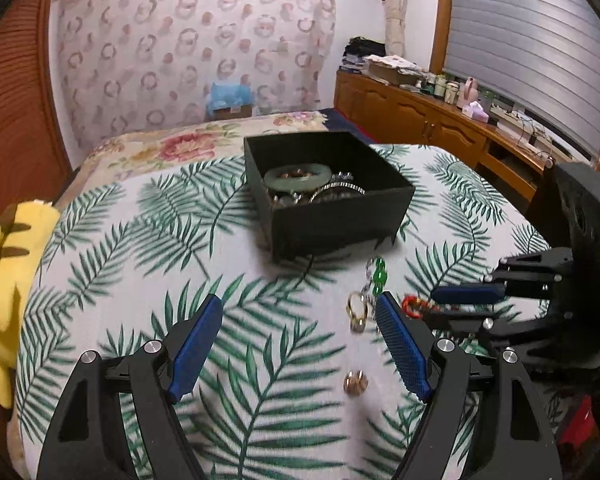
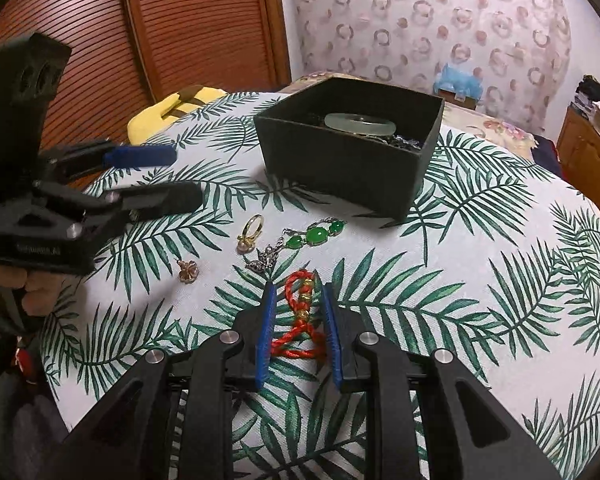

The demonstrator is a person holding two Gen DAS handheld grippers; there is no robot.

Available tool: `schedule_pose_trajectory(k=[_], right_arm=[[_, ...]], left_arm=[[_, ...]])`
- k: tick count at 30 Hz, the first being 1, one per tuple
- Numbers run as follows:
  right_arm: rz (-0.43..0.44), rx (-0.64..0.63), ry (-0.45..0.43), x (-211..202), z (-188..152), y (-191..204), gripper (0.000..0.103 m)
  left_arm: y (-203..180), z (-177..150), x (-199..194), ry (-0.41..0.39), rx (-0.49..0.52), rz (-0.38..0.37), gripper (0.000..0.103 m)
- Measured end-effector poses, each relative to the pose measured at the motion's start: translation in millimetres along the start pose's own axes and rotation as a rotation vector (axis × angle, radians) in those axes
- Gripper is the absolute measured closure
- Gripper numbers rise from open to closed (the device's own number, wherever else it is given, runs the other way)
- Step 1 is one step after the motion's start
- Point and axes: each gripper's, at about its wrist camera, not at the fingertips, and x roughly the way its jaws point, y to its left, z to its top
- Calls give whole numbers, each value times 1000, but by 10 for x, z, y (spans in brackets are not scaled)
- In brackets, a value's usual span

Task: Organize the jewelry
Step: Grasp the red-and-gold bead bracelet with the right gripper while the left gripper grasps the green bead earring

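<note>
Our right gripper (image 2: 298,308) brackets the red cord charm (image 2: 302,312) on the cloth, long axis along the fingers, jaws part-open, not yet clamped. Left gripper (image 1: 300,322) wide open, empty. Box (image 2: 340,168) sits ahead.

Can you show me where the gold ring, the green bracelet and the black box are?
gold ring (image 2: 254,227): right wrist view, on its band.
green bracelet (image 2: 315,235): right wrist view, on the big middle stone.
black box (image 2: 340,160): right wrist view, on its front wall.
</note>
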Motion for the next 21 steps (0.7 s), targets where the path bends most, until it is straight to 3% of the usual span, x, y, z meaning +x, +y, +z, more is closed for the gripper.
schedule_pose_trajectory(k=[3, 12, 21], right_arm=[[-8, 4, 19, 21, -2, -4, 95], [-28, -11, -28, -210, -50, -53, 95], [-65, 10, -90, -540, -39, -247, 95]], left_arm=[[-14, -63, 14, 18, -6, -7, 27], [-262, 32, 106, 39, 64, -33, 29], [-616, 192, 353, 105, 163, -116, 74]])
